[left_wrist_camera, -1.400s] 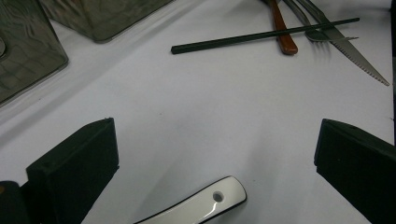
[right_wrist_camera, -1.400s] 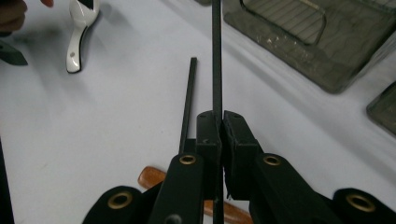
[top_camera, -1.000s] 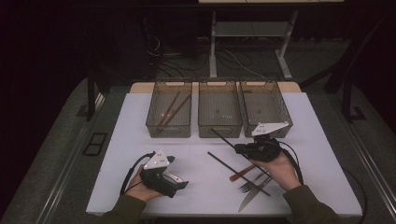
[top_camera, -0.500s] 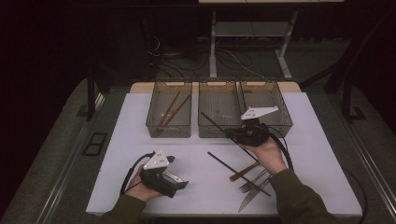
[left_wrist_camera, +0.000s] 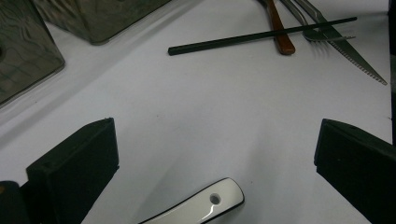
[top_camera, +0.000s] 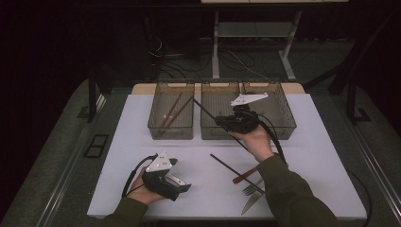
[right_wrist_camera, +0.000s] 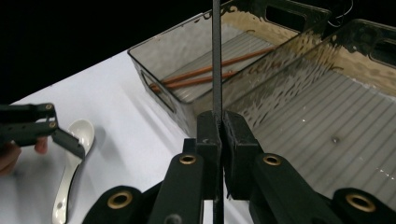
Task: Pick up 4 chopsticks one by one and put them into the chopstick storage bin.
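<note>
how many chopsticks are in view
4: two brown chopsticks lie in the left bin, one black chopstick is clamped in the right gripper, and another black one lies on the table.

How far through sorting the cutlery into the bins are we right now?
Done: two brown chopsticks lie in the left bin. In hand: the right gripper is clamped on a black chopstick above the bins. Left: another black chopstick, fork, knife and white spoon on the table.

White table [top_camera: 331, 156] on grey floor [top_camera: 61, 156], dark room, metal stand [top_camera: 253, 33] behind.
</note>
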The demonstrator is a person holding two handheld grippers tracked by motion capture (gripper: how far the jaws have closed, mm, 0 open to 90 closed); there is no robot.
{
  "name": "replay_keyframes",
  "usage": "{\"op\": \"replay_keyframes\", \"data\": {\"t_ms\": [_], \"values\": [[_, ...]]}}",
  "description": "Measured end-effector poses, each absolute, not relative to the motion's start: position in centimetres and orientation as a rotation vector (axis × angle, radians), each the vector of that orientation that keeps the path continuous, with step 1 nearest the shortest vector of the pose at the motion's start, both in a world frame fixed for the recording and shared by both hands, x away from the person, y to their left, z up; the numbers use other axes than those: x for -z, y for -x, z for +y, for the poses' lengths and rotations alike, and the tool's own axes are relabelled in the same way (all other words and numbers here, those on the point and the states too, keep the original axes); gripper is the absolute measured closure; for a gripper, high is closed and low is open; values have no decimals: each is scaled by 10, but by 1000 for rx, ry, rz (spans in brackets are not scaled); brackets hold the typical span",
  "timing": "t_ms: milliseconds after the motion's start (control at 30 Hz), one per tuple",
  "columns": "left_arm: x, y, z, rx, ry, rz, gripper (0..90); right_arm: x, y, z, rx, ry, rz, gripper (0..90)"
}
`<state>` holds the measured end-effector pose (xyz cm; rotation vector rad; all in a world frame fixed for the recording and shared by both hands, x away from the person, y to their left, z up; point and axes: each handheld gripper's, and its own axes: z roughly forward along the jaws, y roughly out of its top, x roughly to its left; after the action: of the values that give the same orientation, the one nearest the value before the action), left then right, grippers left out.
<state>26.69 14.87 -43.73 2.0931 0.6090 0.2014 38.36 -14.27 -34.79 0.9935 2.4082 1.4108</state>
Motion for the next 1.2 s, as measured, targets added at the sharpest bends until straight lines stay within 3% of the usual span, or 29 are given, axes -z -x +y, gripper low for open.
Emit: {"op": "replay_keyframes", "data": {"t_ms": [1200], "values": [[440, -267, 146, -183, -2092, 600, 0, 333, -453, -46, -1438, -1016, 2329, 856]]}}
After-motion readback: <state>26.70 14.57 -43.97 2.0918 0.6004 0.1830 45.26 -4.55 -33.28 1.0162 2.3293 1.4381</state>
